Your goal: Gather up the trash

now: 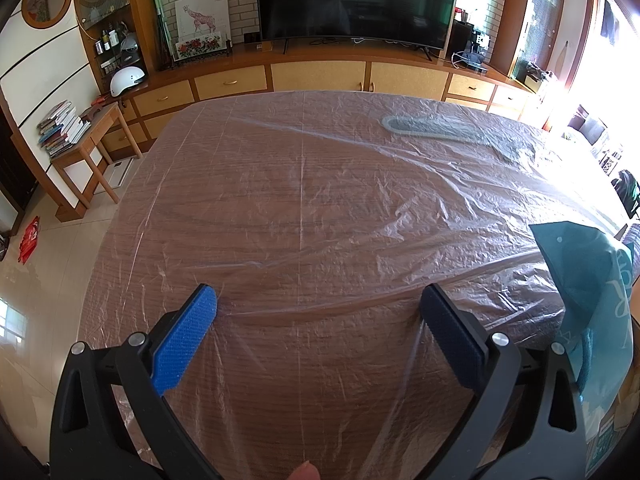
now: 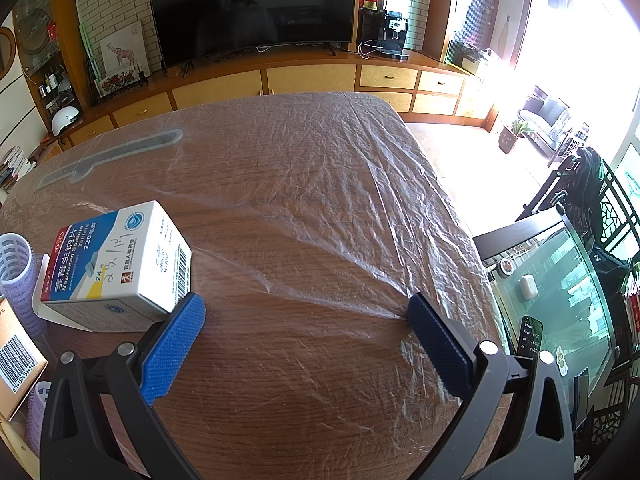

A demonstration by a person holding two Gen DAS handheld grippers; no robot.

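Note:
A white and blue medicine box (image 2: 120, 262) lies on the wooden table (image 2: 304, 208), which is covered with clear plastic film. My right gripper (image 2: 304, 312) stands open, and its left blue pad (image 2: 172, 344) touches the box's near corner. A purple hair roller (image 2: 16, 276) and an orange carton with a barcode (image 2: 16, 364) sit at the far left of the right wrist view. In the left wrist view my left gripper (image 1: 320, 308) is open over bare film, with a teal plastic bag (image 1: 588, 300) at its right.
A long grey shape (image 1: 444, 130) lies under the film at the table's (image 1: 280, 184) far side. A TV cabinet (image 1: 320, 76) runs along the back wall. A glass side table (image 2: 560, 292) with a remote stands right of the table. A fingertip (image 1: 306, 472) shows at the bottom edge.

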